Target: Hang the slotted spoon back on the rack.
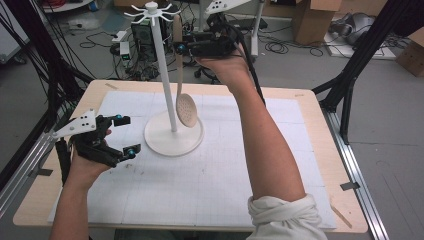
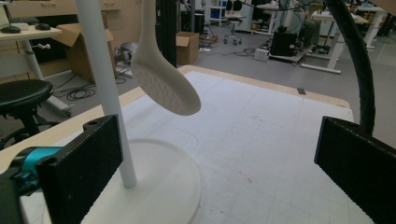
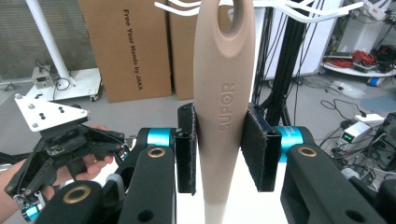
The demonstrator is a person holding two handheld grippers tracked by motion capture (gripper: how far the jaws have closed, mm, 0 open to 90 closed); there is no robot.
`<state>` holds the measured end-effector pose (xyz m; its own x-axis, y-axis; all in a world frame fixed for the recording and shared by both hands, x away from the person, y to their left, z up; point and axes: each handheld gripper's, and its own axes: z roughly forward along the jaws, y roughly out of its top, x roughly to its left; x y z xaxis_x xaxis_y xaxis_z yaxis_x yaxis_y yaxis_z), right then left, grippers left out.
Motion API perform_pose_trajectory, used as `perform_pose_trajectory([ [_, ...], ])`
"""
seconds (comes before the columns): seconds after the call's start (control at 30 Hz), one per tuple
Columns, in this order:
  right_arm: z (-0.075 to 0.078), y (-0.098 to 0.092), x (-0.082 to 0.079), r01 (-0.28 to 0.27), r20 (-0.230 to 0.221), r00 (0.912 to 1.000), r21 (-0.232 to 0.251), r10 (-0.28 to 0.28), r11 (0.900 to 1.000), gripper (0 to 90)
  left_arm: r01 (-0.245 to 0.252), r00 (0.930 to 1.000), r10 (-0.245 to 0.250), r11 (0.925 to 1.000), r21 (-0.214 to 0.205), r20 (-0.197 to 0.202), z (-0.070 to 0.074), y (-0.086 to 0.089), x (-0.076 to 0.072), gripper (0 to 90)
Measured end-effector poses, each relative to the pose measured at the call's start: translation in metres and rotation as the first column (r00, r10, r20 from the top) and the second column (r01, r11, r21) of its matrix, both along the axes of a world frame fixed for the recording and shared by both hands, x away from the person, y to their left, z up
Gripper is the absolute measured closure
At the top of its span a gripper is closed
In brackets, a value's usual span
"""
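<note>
A beige slotted spoon point(image 1: 186, 110) hangs upright beside the pole of a white hook stand point(image 1: 162, 65), its perforated head just above the stand's round base point(image 1: 160, 142). My right gripper point(image 1: 179, 44) is raised near the stand's top and shut on the spoon's handle point(image 3: 224, 107), both pads pressing its sides. The hole in the handle's end sits just under the white hooks point(image 3: 289, 7). My left gripper point(image 1: 127, 135) rests low at the table's left, open, with nothing between its jaws. From there the spoon head point(image 2: 163, 84) and the pole point(image 2: 105, 93) are straight ahead.
The table point(image 1: 310, 107) carries a white gridded mat point(image 1: 210, 170). Black frame posts point(image 1: 367, 45) stand at the table's right and left sides. Cardboard boxes point(image 1: 312, 17) and cables lie on the floor beyond.
</note>
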<state>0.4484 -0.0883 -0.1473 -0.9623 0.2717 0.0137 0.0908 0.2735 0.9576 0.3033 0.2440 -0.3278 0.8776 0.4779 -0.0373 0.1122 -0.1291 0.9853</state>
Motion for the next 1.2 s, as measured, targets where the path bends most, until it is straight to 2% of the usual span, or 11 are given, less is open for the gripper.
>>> perform_pose_trajectory([
  [0.23,-0.002,0.0,-0.002,-0.008,-0.001,1.0,0.001,0.008,1.0,68.5,-0.003,1.0,0.003,1.0,-0.004,-0.002,-0.001,0.0,0.0,1.6],
  [0.4,-0.001,0.004,-0.002,0.003,0.0,1.0,-0.037,-0.003,0.9993,68.5,-0.002,1.0,0.002,1.0,0.0,-0.004,-0.002,-0.001,0.0,1.6],
  [0.77,0.002,0.008,0.005,0.019,-0.005,0.9998,-0.04,-0.019,0.999,68.5,0.001,1.0,-0.001,1.0,-0.003,-0.003,-0.001,0.0,0.0,1.7],
  [0.97,-0.001,0.007,0.011,0.038,-0.015,0.9991,-0.045,-0.039,0.9982,68.5,-0.003,1.0,0.003,1.0,-0.005,-0.003,-0.001,0.001,0.001,1.6],
  [1.2,-0.002,0.006,0.014,0.037,-0.018,0.9991,-0.037,-0.038,0.9986,68.4,-0.003,1.0,0.003,1.0,-0.005,-0.007,-0.002,0.001,0.001,1.6],
])
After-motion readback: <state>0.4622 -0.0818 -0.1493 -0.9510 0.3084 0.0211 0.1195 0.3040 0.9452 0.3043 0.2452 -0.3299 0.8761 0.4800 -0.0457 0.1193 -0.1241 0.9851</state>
